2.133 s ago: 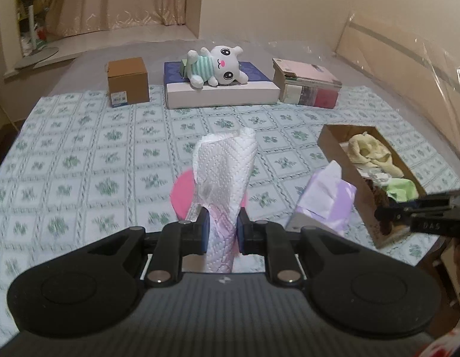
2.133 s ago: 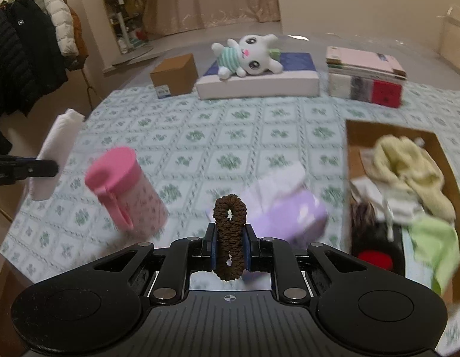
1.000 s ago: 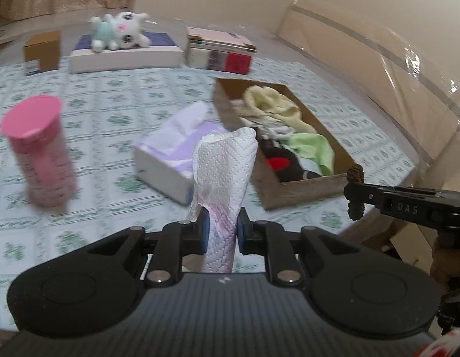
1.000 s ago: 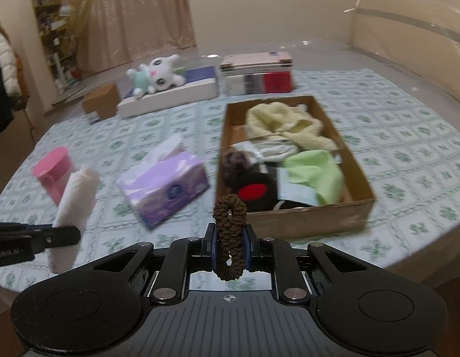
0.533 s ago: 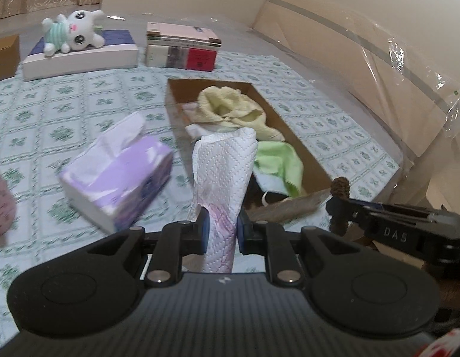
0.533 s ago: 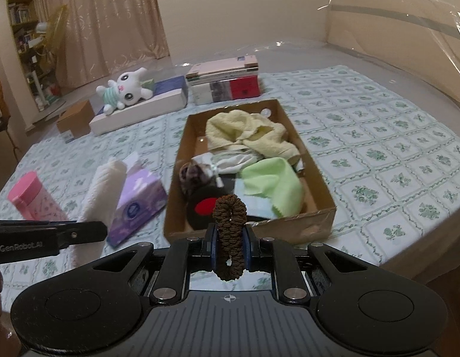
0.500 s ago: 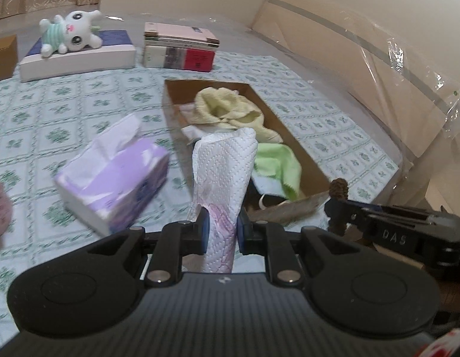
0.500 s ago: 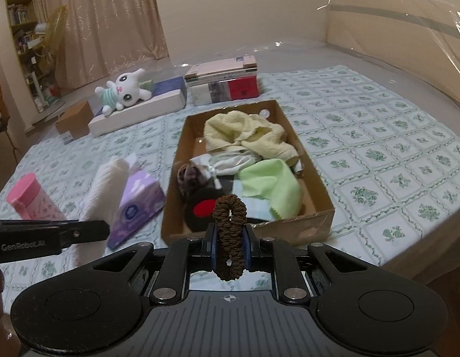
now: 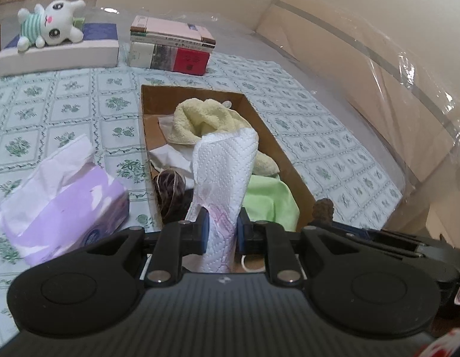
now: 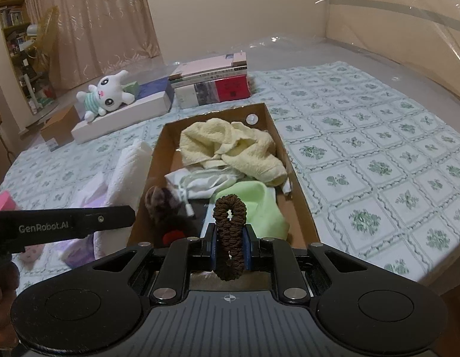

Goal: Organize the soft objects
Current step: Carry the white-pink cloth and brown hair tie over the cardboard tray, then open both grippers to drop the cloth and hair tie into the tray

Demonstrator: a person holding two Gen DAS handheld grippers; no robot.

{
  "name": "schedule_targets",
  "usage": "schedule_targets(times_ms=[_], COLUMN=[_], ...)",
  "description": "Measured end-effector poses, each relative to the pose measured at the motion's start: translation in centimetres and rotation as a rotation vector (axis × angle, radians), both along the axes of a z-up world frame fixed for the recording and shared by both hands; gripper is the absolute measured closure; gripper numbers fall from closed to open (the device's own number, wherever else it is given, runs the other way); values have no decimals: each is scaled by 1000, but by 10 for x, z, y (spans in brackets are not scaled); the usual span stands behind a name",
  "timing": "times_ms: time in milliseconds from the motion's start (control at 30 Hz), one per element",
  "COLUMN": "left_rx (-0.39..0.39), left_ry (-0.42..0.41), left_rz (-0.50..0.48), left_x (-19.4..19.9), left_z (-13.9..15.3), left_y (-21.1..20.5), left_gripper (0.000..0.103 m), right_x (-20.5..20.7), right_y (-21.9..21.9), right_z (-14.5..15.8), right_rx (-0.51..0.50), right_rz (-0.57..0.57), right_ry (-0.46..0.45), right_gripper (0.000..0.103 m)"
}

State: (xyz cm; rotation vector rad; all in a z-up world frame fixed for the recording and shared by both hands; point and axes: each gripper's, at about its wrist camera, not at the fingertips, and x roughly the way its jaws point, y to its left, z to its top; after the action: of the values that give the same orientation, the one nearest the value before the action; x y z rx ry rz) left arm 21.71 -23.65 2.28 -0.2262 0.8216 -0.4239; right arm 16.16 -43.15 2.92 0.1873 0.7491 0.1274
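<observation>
Fingers (image 9: 220, 232) tight on paper towel (image 9: 224, 178)

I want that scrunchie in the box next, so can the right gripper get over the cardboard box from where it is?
Probably yes: the right gripper, shut on the brown scrunchie, faces the open-topped cardboard box with nothing between.

A bed covered by a pale green floral-tiled cloth (image 10: 364, 148) carries an open brown cardboard box (image 10: 298, 196) of soft items. Beside the box lies a lilac tissue pack (image 9: 66, 202). Farther back lie a stack of books (image 9: 170, 47), a white flat box (image 9: 57, 53) and a small brown carton (image 10: 57, 128).
</observation>
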Motion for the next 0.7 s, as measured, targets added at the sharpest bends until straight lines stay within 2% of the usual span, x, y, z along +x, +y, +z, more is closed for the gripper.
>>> schedule_targets(times_ms=[100, 300, 367, 433, 700], left_rx=[-9, 29, 45, 54, 62], left_ry=[16, 44, 39, 28, -31], left_rz=[11, 1, 11, 22, 52], left_x=[12, 23, 22, 19, 1], left_z=[-8, -26, -29, -30, -19], left_y=[-4, -15, -15, -14, -2], left_gripper=[86, 80, 63, 52, 52], right_x=[12, 24, 25, 27, 26], right_y=[-5, -11, -13, -14, -24], right_z=[-7, -15, -17, -18, -18], right_rx=[12, 23, 25, 28, 43], right_rz=[0, -13, -16, -19, -60], right_ry=[11, 21, 20, 21, 4], right_gripper=[86, 86, 86, 86, 86])
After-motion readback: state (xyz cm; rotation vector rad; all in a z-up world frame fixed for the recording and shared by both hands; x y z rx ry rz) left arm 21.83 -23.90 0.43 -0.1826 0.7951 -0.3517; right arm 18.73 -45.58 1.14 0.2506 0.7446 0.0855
